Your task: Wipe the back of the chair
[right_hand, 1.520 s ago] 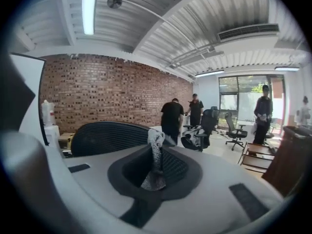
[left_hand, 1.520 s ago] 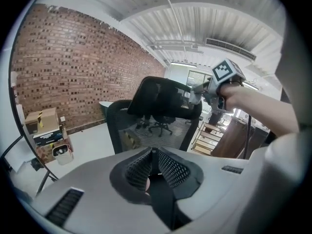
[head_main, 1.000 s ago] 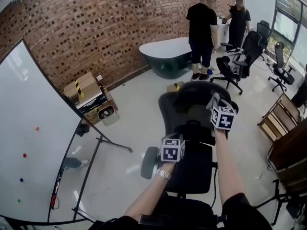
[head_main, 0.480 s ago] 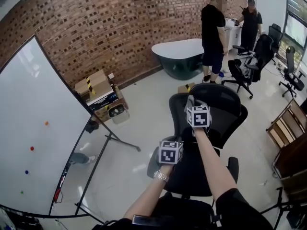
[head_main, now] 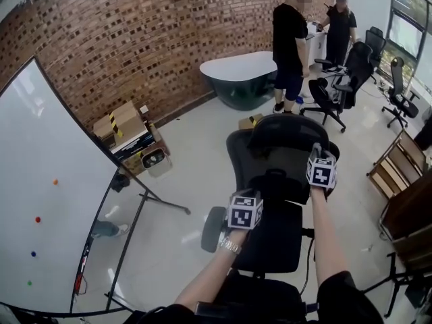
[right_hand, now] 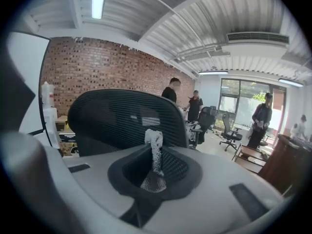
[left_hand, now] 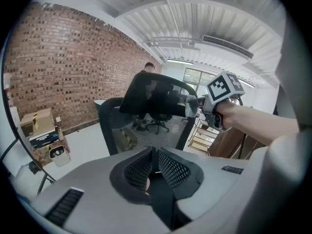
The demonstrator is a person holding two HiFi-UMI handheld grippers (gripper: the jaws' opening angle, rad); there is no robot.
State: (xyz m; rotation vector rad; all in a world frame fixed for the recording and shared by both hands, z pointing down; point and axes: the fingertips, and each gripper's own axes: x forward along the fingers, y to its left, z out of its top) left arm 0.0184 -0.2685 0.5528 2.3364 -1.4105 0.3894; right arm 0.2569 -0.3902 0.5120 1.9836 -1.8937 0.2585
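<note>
A black mesh office chair [head_main: 273,164] stands in front of me with its back toward me; its headrest [left_hand: 156,94] fills the middle of the left gripper view. My right gripper [head_main: 317,155] is shut on a white cloth [right_hand: 155,143] and holds it at the right edge of the headrest [right_hand: 117,113]. The left gripper view shows that cloth [left_hand: 191,107] touching the headrest's side. My left gripper [head_main: 246,200] hovers low at the left of the chair's back, near the left armrest [head_main: 210,228]. Its jaws [left_hand: 153,155] are shut with nothing seen between them.
A whiteboard [head_main: 47,194] on a metal stand leans at the left. Cardboard boxes [head_main: 121,123] sit by the brick wall, a dark bathtub [head_main: 236,76] behind. Two people [head_main: 290,39] stand at the back near other office chairs [head_main: 337,86]. Wooden shelves [head_main: 391,174] are on the right.
The right gripper with the cloth swept left across the top of the chair's back, then back to its right edge. The left gripper has hardly moved.
</note>
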